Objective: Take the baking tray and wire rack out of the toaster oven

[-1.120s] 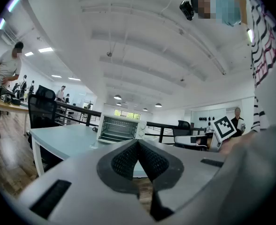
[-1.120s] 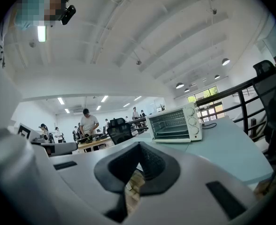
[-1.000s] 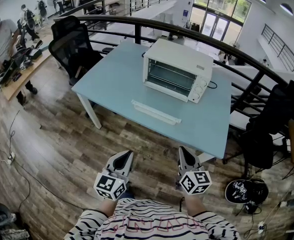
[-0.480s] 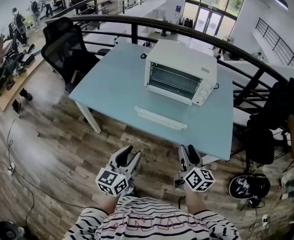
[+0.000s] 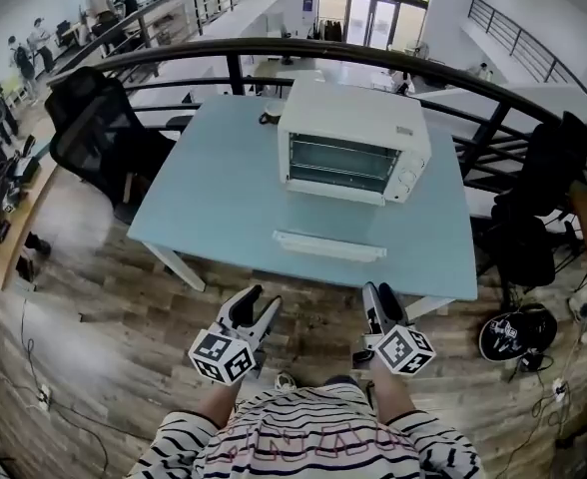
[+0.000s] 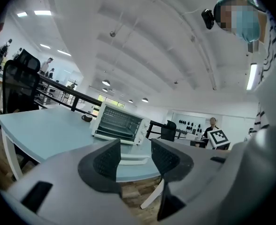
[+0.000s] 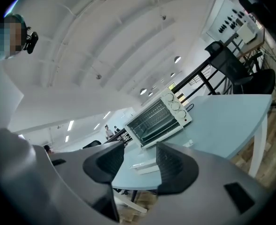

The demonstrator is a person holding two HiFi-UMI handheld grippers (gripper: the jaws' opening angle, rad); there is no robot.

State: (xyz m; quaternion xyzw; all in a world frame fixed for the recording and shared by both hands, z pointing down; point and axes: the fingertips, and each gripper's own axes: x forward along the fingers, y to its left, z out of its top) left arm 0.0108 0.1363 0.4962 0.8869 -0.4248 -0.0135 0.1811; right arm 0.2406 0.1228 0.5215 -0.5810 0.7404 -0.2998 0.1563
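The white toaster oven (image 5: 351, 153) stands at the far middle of the light blue table (image 5: 214, 198) with its glass door closed. Wire bars show faintly through the glass (image 6: 114, 121); I cannot make out a baking tray. My left gripper (image 5: 257, 306) and right gripper (image 5: 381, 303) hang over the wooden floor, short of the table's near edge, pointing at the oven. Both pairs of jaws have just been opening, and nothing is between them. Each gripper view shows the oven (image 7: 156, 122) beyond the parted pads.
A long white bar (image 5: 328, 245) lies on the table in front of the oven. A black office chair (image 5: 99, 133) stands at the left, another (image 5: 543, 198) at the right. A dark rail (image 5: 274, 53) curves behind the table. A black helmet-like thing (image 5: 516, 335) lies on the floor.
Both grippers' jaws were together and now stand apart. The grippers and the head camera have drawn closer to the table, which now sits more squarely ahead.
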